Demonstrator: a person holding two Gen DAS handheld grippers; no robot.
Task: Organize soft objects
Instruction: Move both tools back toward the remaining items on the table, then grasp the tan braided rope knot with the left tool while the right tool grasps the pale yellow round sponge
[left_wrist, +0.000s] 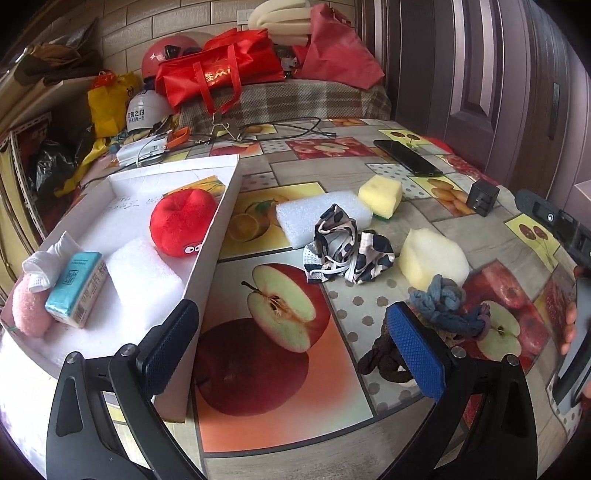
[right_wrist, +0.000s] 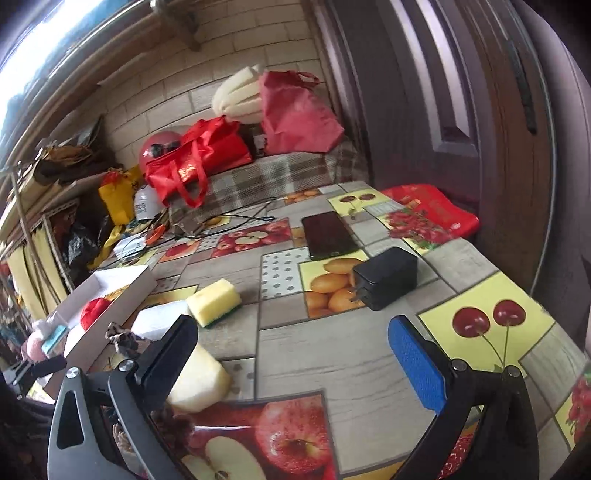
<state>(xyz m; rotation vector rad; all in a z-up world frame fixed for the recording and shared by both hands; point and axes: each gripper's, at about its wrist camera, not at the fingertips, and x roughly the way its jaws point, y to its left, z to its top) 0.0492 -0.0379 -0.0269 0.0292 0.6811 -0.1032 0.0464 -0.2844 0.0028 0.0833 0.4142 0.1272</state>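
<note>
White foam block (left_wrist: 321, 218) lies flat, lengthwise left-right.

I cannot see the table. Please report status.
Left gripper open, empty. Right gripper open, empty. Patterned cloth outside white box. Path unobstructed.

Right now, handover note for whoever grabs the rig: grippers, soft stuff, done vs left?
Left gripper: open, empty, near the box's front corner.
Right gripper: open, empty, over the table.
Done, in the white box: red plush, white foam block, tissue pack, pink plush.
Left on the table: foam slab, patterned cloth, yellow sponge, pale sponge, braided rope.
Phone and charger are hard: leave them.
</note>
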